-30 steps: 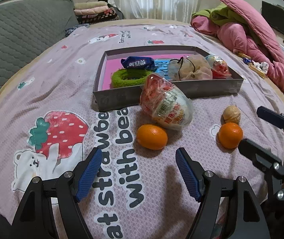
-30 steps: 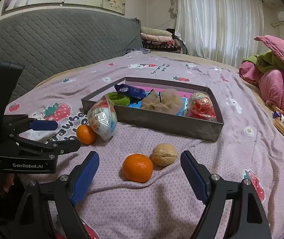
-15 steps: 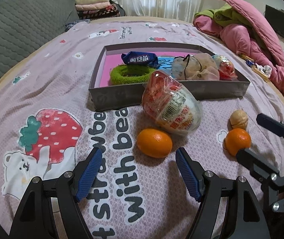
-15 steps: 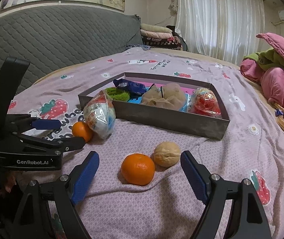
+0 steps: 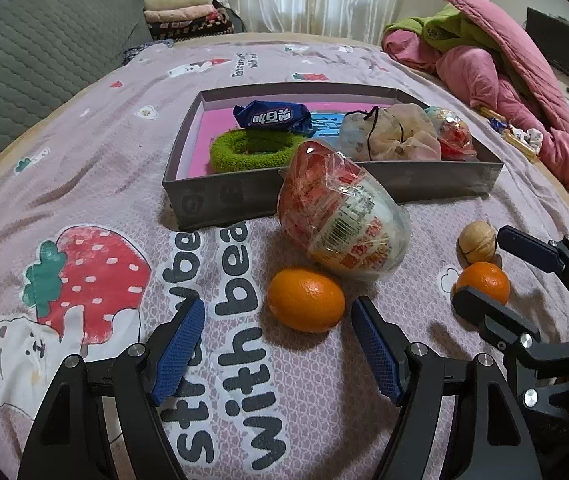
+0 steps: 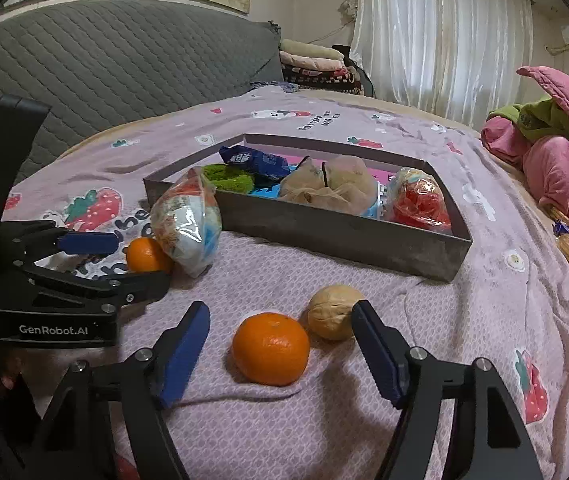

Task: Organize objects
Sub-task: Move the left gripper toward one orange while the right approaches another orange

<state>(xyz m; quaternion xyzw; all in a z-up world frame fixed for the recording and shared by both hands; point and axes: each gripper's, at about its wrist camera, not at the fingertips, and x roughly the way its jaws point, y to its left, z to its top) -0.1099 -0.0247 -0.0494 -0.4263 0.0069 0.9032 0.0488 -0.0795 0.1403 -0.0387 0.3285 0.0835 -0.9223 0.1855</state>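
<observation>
Left gripper (image 5: 278, 322) spread wide, empty, just short of a round orange tangerine (image 5: 305, 299) on the lilac strawberry-print bedspread (image 5: 96, 184). Right gripper (image 6: 280, 330) unclenched, jaws just closing, pads clear of a second orange tangerine (image 6: 270, 348) between them; tan walnut (image 6: 331, 312) touching that fruit's far right. Beyond, grey cardboard tray (image 5: 220, 200) with a cellophane-wrapped egg-shaped snack (image 5: 342, 216) leaning on its near wall.

Bare bedspread (image 6: 496, 320) right of the walnut (image 6: 332, 312) gives free passage. Ahead, the tray's (image 6: 324, 236) near wall blocks level entry. The wrapped egg (image 5: 340, 216) leans on it, crowding the left orange (image 5: 306, 299)
</observation>
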